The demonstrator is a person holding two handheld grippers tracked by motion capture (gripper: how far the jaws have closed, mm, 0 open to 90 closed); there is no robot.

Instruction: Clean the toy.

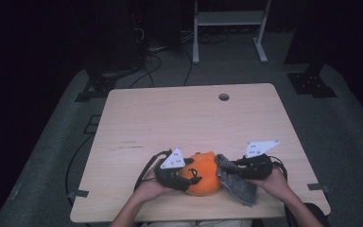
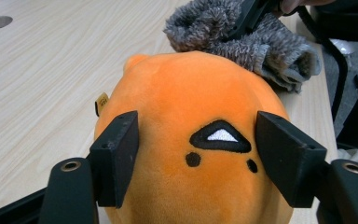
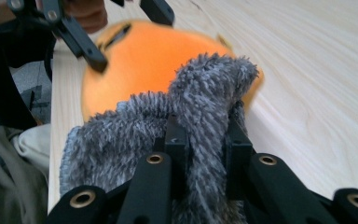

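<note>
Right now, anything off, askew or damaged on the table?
Nothing damaged or spilled. The round orange plush toy sits near the front edge of the light wooden table, between the left gripper's jaws. The right gripper pinches a bunched fluffy grey cloth against the toy. Crumpled, not torn.

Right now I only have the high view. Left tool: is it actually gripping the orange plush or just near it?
Observer: In the left gripper view the left tool has a jaw on each side of the orange plush, both pads against the fabric.
Operator: And the right?
Observer: The right tool is pinched shut on a fold of the grey fuzzy cloth.
Operator: Cloth touching the plush?
Observer: Yes, the cloth's raised edge leans against the plush's far side.
</note>
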